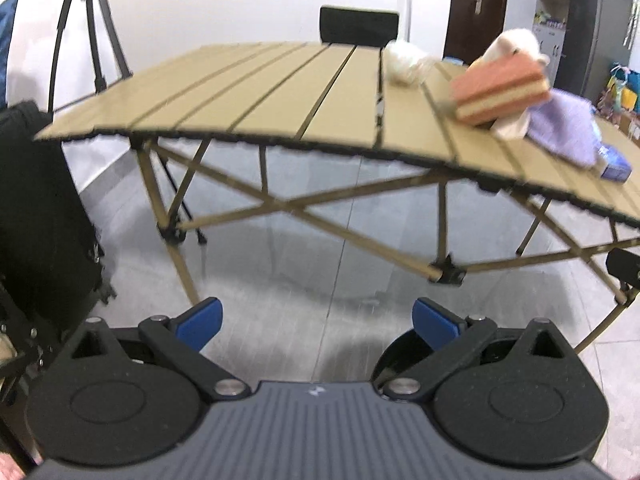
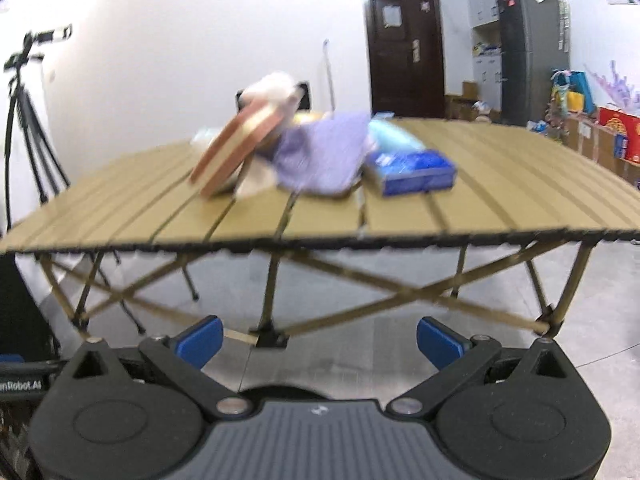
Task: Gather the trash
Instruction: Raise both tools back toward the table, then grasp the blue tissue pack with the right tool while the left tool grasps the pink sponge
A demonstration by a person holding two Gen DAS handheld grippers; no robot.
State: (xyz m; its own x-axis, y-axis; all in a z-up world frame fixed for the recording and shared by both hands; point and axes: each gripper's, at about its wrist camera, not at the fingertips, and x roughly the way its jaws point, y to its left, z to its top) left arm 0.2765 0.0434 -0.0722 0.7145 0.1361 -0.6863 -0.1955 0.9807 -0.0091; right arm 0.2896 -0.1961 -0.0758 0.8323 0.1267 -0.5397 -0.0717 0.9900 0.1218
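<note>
Hovering before table: left tool, right tool, both spread wide, gripping nothing.

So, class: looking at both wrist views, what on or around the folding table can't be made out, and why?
- Orange box: print unreadable in both views, motion blur.
- Pale lump at the table's far edge: blurred in the left view, hidden by the pile in the right.
- Under the purple cloth: covered in both.
- Blue packet: half hidden by the cloth in the left view.

Home-like room, folding camp table, grey fridge, dark wooden door, tripod
</note>
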